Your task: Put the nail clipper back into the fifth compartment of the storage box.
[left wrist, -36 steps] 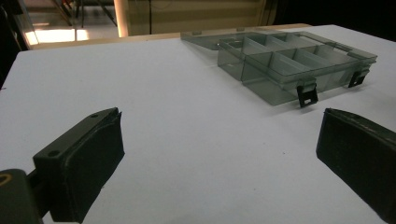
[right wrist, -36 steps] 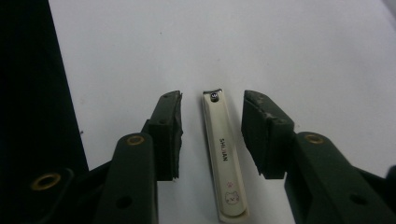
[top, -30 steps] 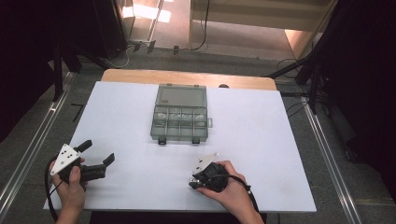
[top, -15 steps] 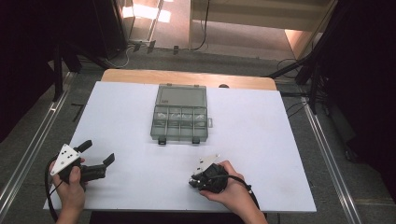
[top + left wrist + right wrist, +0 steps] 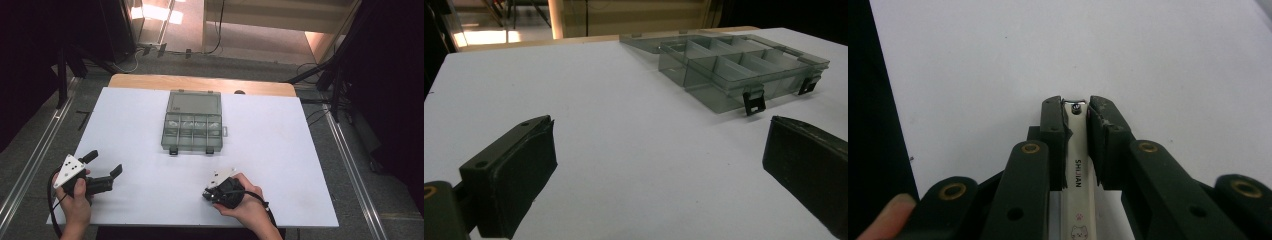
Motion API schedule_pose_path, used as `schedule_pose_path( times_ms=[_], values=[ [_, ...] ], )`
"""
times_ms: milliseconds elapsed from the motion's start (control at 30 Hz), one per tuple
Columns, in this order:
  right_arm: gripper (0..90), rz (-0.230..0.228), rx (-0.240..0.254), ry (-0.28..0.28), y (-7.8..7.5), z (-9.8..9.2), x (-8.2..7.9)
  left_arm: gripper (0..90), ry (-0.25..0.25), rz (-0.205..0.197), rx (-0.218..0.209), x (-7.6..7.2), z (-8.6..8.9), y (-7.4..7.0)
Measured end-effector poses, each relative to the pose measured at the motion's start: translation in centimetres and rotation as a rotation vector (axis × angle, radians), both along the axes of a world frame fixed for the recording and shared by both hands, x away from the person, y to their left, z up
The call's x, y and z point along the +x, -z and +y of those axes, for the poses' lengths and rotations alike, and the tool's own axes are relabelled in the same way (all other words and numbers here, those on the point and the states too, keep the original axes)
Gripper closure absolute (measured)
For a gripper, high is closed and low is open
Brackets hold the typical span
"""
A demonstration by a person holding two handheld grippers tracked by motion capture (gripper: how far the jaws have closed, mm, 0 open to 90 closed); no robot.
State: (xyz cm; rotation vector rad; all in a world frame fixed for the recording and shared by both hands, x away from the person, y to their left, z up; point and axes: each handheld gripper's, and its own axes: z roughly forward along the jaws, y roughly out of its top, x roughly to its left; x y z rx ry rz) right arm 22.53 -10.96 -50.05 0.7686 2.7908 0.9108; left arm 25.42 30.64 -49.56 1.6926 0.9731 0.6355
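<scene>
White board covers the table [image 5: 280, 150], and both hands rest low on its near edge. The left hand [image 5: 75, 200] sits at the near left corner, holding the left gripper [image 5: 104, 165] level with its grey three-cornered plate facing up; its jaws stand wide apart with nothing between them, pointing toward the middle of the table. In the left gripper view the left gripper [image 5: 659, 165] frames bare white surface, and the clear compartment box [image 5: 729, 65] lies well beyond the jaws, toward the right one.

The right hand [image 5: 247, 205] lies near the front edge, right of centre, wrapped around the right gripper [image 5: 212, 186], which is tipped down and turned toward the left. In the right gripper view the right gripper [image 5: 1077, 107] has its jaws closed onto a cream nail clipper [image 5: 1076, 170] printed with the word SHIJIAN and a small cat face; the clipper runs lengthwise between the pads, its metal tip reaching just past the jaw ends above the white surface. A fingertip [image 5: 890, 207] shows at the lower left.

In the high view the clear compartment box [image 5: 192, 122] sits at the table's centre toward the far side, lid down, two dark latches on its near edge, well apart from both grippers, with open white surface between
</scene>
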Motion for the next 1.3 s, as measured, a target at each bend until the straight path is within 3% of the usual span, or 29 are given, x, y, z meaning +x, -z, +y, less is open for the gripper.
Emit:
schedule_pose_path(
  times_ms=[100, 600, 1300],
  values=[
    [79.4, 0.018, 0.013, -0.001, -0.1, -0.2, 0.1, 0.4, 0.000, 0.000, 0.001, 0.0, 0.0, 0.0],
    [79.5, 0.013, 0.098, 0.037, -1.4, -0.9, 0.4, 0.4, -0.005, -0.001, 0.002, 0.0, -0.1, 0.1],
    [79.5, -0.033, 0.168, 0.071, -3.4, -0.2, 1.7, 0.4, -0.003, 0.000, 0.003, 0.0, -0.1, 0.1]
  ],
)
